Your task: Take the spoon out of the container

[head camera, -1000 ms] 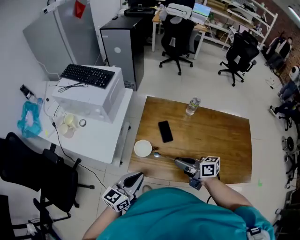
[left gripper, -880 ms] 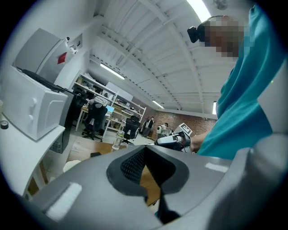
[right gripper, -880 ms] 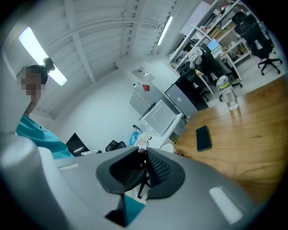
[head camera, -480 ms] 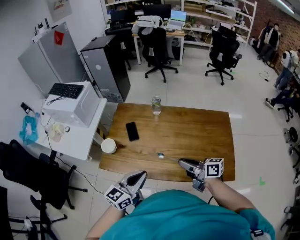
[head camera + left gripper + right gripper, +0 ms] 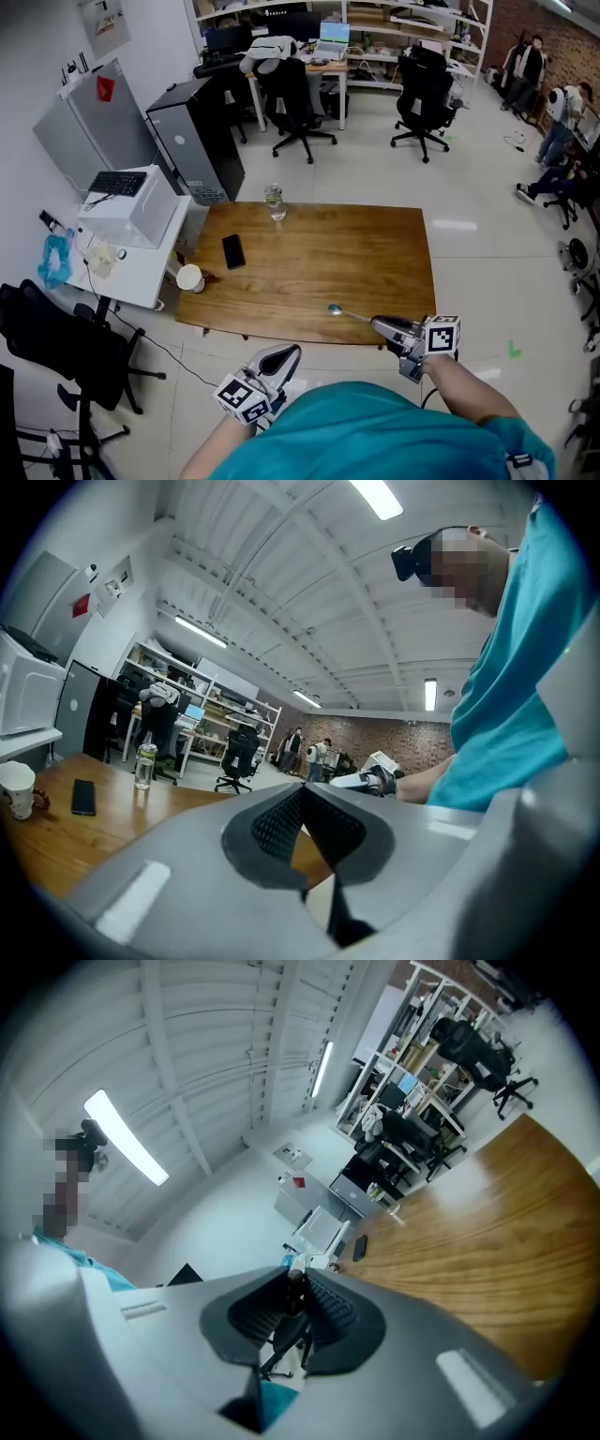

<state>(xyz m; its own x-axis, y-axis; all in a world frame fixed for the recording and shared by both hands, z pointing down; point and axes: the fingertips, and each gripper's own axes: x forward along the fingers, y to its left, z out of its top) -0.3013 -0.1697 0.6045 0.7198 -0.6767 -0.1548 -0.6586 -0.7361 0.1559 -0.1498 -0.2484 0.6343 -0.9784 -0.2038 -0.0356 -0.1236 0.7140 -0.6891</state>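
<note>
While my right tongs (image 5: 378,323) are clamped on the thin handle of the spoon (image 5: 349,313), the job looks nearly done. The spoon is already out and well apart from the white cup (image 5: 189,277), which sits at the left edge of the wooden table (image 5: 375,253). Its bowl points toward the middle of the frame, low over the wood near the table's front edge; I cannot tell whether it touches. In the right gripper view the pads pinch the handle (image 5: 294,1294) close to their tips, so the hold is slim.

What remains, I judge, is to set it down cleanly. I would keep the squeeze steady and the handle level so the spoon does not pivot. Then I would carry it a little further in from the edge, onto bare wood clear of the phone (image 5: 232,251) and the water bottle (image 5: 274,202). Only once the bowl rests would I let the jaws part.

My left tongs (image 5: 286,354) hang at the bottom of the frame, jaws together on nothing, and should stay out of it.
</note>
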